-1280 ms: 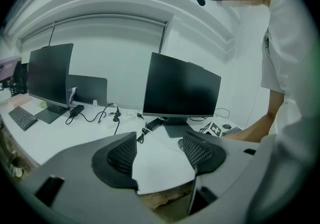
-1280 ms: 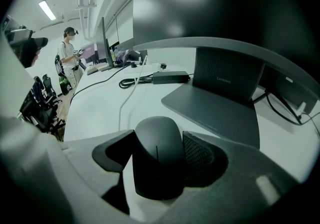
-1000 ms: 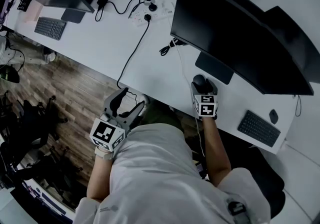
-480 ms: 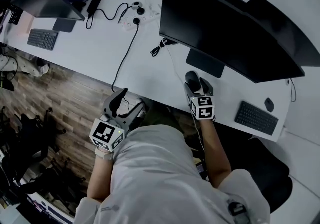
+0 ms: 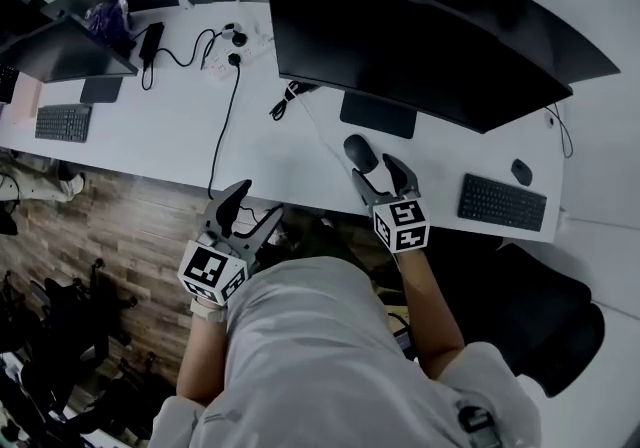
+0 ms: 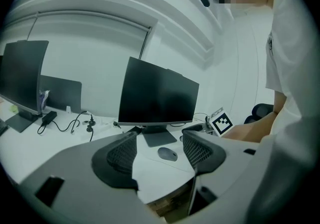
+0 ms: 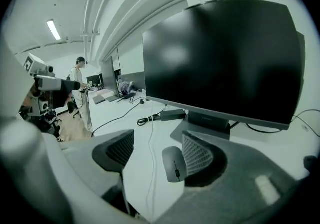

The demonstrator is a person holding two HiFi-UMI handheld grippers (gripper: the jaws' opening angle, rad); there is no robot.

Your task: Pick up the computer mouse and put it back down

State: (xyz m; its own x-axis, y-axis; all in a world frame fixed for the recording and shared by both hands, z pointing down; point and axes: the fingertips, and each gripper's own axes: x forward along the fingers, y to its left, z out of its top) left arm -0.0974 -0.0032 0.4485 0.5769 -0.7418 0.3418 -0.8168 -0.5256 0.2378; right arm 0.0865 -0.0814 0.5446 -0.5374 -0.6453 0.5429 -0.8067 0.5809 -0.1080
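The right gripper [image 5: 380,174] has drawn back from the mouse [image 5: 360,152], jaws apart. The mouse lies on the desk [image 5: 180,126] at their far tips, so the put-down looks done. The left gripper [image 5: 252,211] hangs open and empty off the near edge.

Bare desk [image 5: 180,136] left of mouse [image 5: 360,152], monitor stand [image 5: 378,116] close behind, cable [image 7: 150,153] alongside, keyboard [image 5: 502,203] well right

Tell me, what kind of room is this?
Most likely an office: a long white desk carries big dark monitors, a keyboard and a computer mouse, with a black chair beside it.
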